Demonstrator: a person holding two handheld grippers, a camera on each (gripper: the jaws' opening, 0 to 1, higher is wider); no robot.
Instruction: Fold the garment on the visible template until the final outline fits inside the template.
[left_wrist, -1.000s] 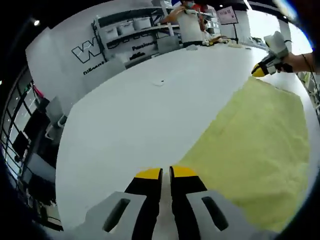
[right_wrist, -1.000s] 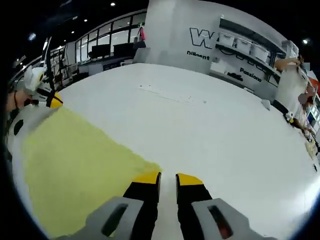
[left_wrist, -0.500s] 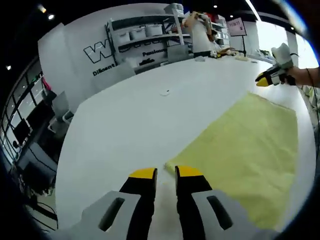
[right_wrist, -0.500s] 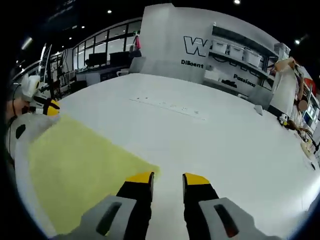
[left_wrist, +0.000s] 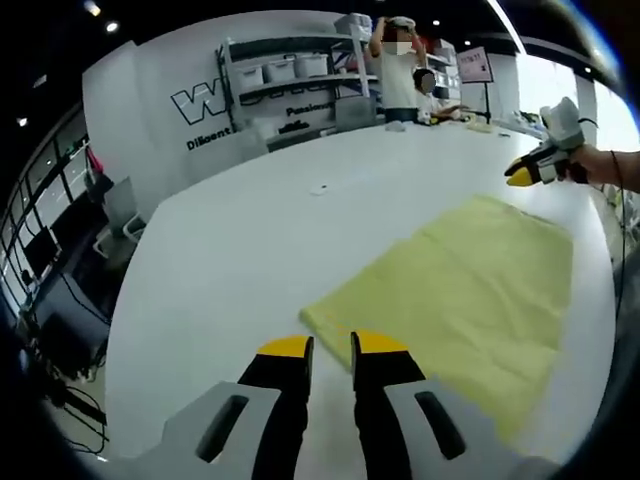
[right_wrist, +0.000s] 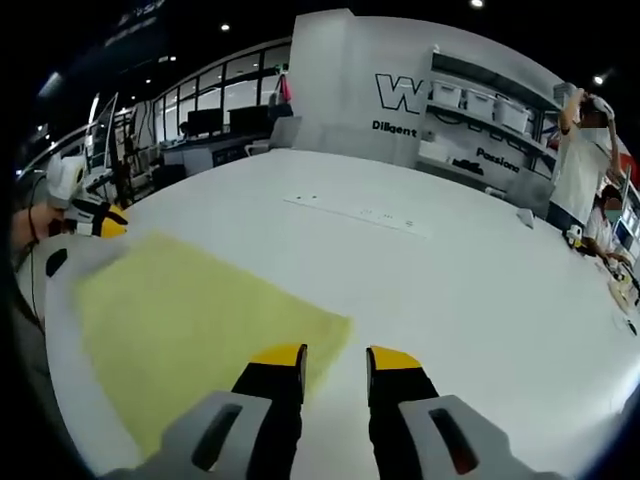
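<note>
The left claw (left_wrist: 331, 345) has its two yellow tips a little apart and holds nothing. A second ago its tips were nearly together over the corner of the yellow garment (left_wrist: 455, 285); now that corner lies just past the tips, so the claw has let go and pulled back. The right claw (right_wrist: 336, 355) is the same: its tips are apart and empty, with the cloth's other near corner just ahead of its left tip. The garment lies flat as a neat folded shape near one edge of the white tabletop (left_wrist: 240, 250). I cannot make out a template under it. People stand by shelves (left_wrist: 290, 80) past the far edge. Both claws have backed off, so this fold looks done. The next job is probably to check the size.
</note>
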